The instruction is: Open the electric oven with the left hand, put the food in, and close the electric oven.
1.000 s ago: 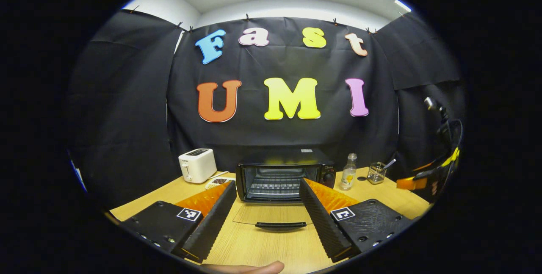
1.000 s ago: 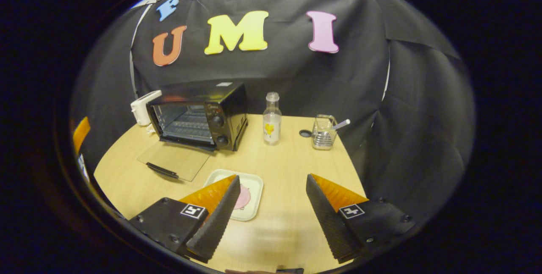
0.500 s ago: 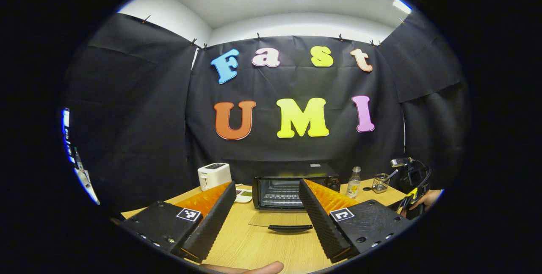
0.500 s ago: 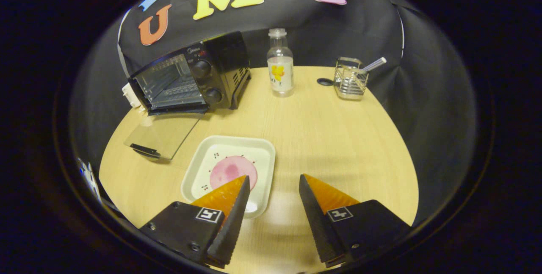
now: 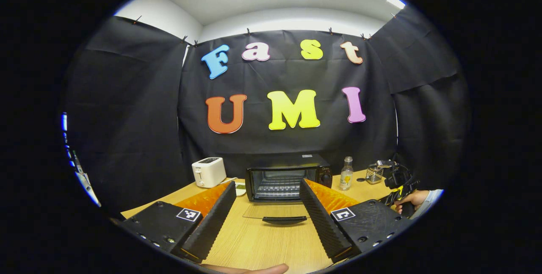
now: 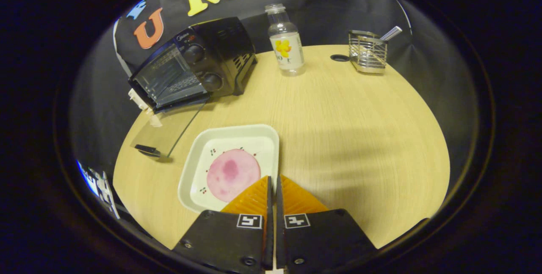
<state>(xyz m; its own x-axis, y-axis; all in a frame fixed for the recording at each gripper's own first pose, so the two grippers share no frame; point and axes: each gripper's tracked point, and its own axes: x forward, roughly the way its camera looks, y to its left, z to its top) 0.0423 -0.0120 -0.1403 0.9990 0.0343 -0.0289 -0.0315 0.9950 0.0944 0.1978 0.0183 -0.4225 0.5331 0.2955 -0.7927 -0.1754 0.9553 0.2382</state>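
Observation:
The black electric oven (image 5: 288,176) stands at the back of the wooden table, its glass door (image 5: 275,211) folded down flat with the handle (image 5: 284,220) toward me. My left gripper (image 5: 267,183) is open, held back from the door with nothing between its fingers. In the right gripper view the oven (image 6: 194,62) sits at the upper left. A white square plate (image 6: 237,131) carries a round pink slice of food (image 6: 233,174). My right gripper (image 6: 272,180) is shut on the plate's right rim, near its front corner.
A white toaster (image 5: 208,171) stands left of the oven. A clear bottle (image 6: 287,41) and a wire holder (image 6: 367,51) stand to its right at the back. A person's hand (image 5: 413,197) shows at the table's right edge.
My right gripper has come down to the plate and gone from open to shut on its rim. My left gripper stays open, drawn back a little from the oven.

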